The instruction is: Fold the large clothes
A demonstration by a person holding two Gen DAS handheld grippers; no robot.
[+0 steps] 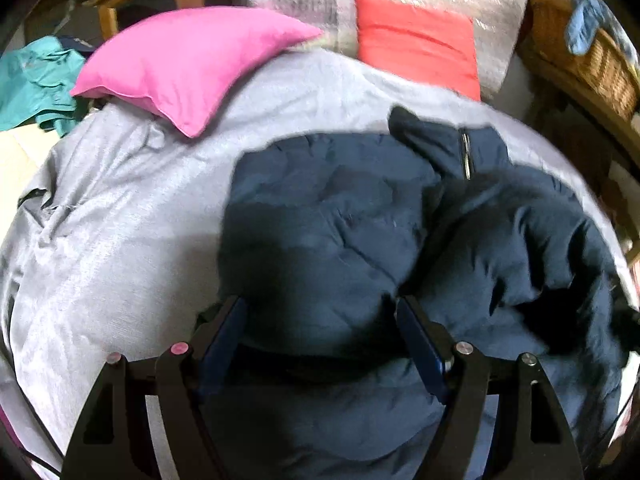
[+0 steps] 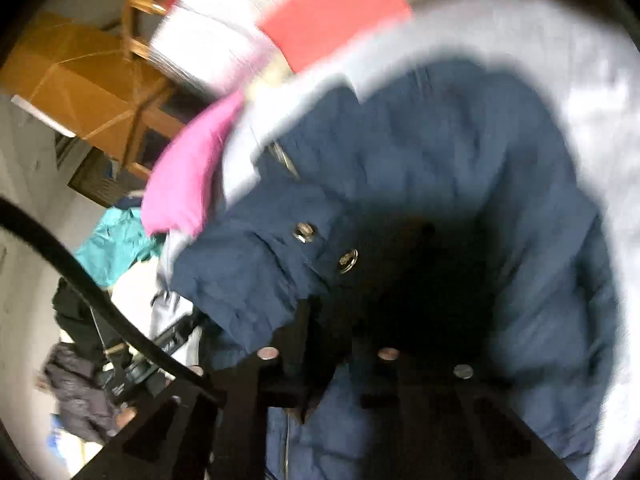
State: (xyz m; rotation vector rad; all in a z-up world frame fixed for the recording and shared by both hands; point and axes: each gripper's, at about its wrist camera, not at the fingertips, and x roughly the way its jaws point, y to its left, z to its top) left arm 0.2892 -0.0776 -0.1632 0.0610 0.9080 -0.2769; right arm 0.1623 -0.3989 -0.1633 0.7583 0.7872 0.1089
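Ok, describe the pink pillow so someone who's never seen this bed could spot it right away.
Start from the grey bedcover and follow it to its far end. The pink pillow lies there, left of a red cushion. It is the only bright pink, plain item; the navy jacket lies nearer.

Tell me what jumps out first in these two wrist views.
A navy puffer jacket lies crumpled on the grey bedcover, filling both views. Behind it, a pink pillow sits at the cover's far left and a red cushion to its right. The left gripper hangs open over the jacket.
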